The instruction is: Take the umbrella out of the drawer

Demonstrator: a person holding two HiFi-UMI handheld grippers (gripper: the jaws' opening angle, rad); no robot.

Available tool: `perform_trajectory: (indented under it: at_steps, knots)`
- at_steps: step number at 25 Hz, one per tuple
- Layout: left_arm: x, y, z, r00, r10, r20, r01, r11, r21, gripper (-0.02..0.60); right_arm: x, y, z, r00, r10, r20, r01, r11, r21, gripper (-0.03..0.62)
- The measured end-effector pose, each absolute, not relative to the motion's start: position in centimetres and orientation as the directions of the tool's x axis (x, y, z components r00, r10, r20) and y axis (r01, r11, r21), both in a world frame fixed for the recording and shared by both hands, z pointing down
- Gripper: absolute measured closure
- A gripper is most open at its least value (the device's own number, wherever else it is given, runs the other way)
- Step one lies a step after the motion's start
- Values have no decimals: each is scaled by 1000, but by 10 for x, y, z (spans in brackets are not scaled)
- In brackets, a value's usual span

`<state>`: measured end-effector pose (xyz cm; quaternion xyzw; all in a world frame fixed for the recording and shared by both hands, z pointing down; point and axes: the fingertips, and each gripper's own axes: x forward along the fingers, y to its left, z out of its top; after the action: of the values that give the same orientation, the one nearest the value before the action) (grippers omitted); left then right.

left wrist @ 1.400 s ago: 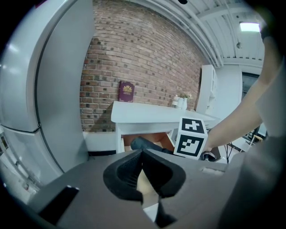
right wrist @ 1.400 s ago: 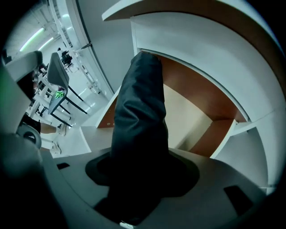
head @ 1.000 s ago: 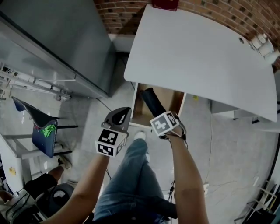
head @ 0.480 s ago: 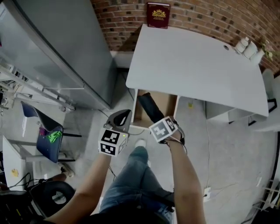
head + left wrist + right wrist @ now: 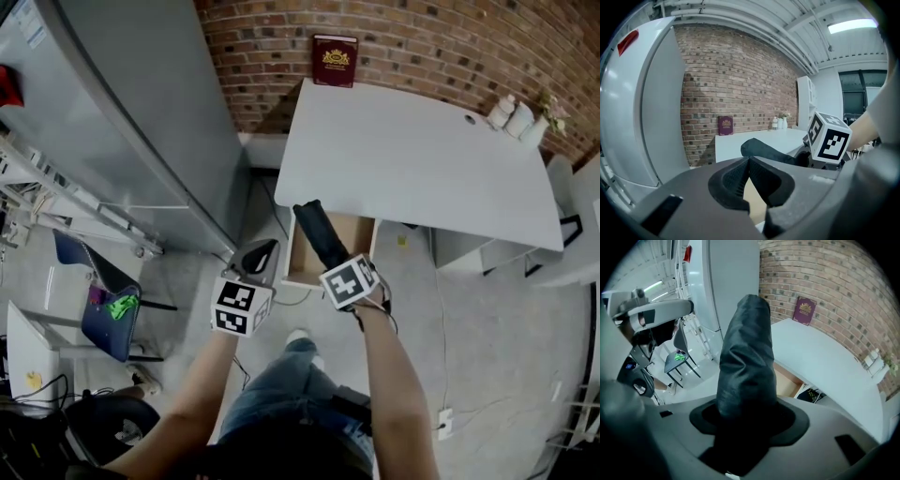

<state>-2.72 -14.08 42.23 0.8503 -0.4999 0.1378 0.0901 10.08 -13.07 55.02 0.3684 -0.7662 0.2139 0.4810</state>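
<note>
A black folded umbrella [image 5: 317,230] is clamped in my right gripper [image 5: 336,267] and sticks up and away over the open wooden drawer [image 5: 361,232] under the white table [image 5: 412,159]. In the right gripper view the umbrella [image 5: 746,362] fills the space between the jaws of that gripper [image 5: 747,423]. My left gripper [image 5: 261,253] hovers to the left of the drawer's front, apart from the umbrella. Seen from the left gripper view, its pads [image 5: 749,161] meet at the tip with nothing between them, and the umbrella [image 5: 764,151] and the right gripper's marker cube [image 5: 829,138] lie just beyond.
A dark red book [image 5: 335,61] leans on the brick wall at the table's back edge, and small white bottles [image 5: 516,114] stand at its far right corner. A tall grey cabinet [image 5: 141,122] stands left of the table. A blue chair [image 5: 108,314] stands on the floor lower left.
Both grippers have risen. The umbrella has come up with the right gripper, out of the drawer and higher against the table edge. The left gripper stayed beside it.
</note>
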Motion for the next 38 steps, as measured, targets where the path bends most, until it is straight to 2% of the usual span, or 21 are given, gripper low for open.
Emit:
perform_trajectory:
  at_steps: [3, 13, 22, 33, 38]
  knots:
    - [-36, -150, 408, 468, -828, 309, -871, -492, 0, 584, 92, -143, 530, -268, -393, 880, -774, 632, 46, 355]
    - [-67, -195, 342, 474, -864, 171, -874, -485, -33, 584, 76, -191, 440, -297, -614, 731, -768, 608, 199, 353]
    - [-64, -203, 297, 502, -863, 57, -861, -505, -61, 584, 73, -196, 360, -359, -769, 529, -796, 548, 257, 352]
    - [-41, -181, 253, 509, -859, -52, -860, -504, -77, 584, 83, -163, 274, -424, -874, 236, -861, 470, 194, 352]
    - [-20, -168, 235, 510, -855, -95, -860, -505, -71, 584, 105, -148, 247, -416, -896, 156, -869, 442, 223, 350]
